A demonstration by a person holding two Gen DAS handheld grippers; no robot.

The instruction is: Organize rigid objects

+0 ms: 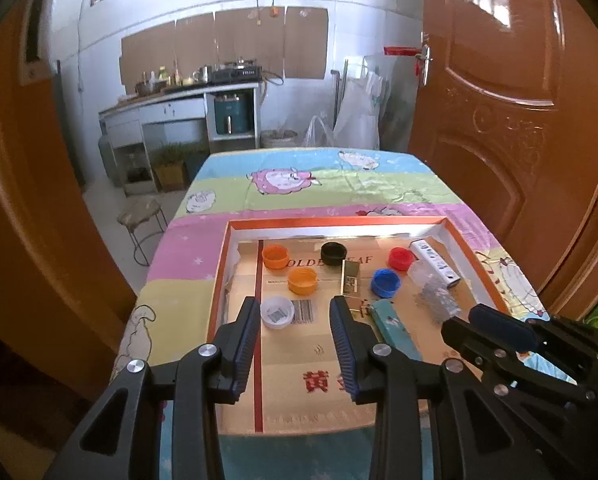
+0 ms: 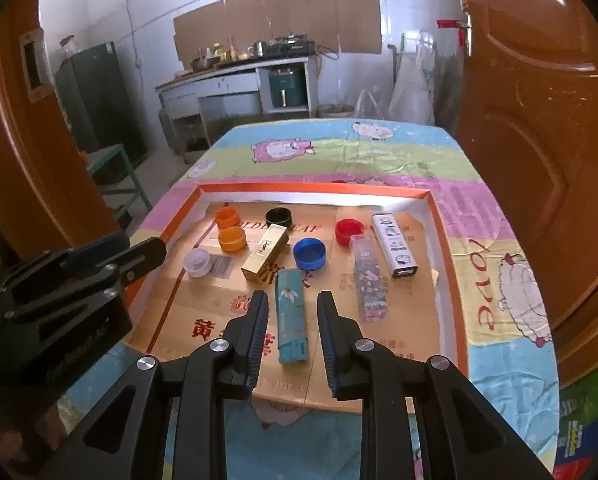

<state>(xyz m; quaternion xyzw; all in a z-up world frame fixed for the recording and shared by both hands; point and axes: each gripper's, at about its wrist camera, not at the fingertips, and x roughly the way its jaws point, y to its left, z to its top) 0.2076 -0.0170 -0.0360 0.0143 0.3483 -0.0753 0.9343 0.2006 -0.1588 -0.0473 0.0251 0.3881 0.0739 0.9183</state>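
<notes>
Behind the table [image 2: 499,216], with its pastel sheep-print cloth, a kitchen counter runs along the far tiled wall between two brown doors. On the cloth sits a shallow orange-rimmed tray [image 2: 315,189] lined with cardboard, and every loose item lies inside it. Six bottle caps are loosely grouped toward the far and left side: two orange caps [image 2: 232,239], a black cap [image 2: 278,217], a white cap [image 2: 197,263], a blue cap [image 2: 309,254] and a red cap [image 2: 349,232]. Four boxes lie among them: a gold box [image 2: 265,253], a teal box [image 2: 292,314], a clear patterned box [image 2: 369,282] and a white box [image 2: 393,245]. The left gripper [image 1: 295,344] hovers spread and empty above the near left; the right gripper [image 2: 293,340] hovers with fingers apart, empty, over the teal box. Collecting looks finished; neater sorting by kind may remain.
</notes>
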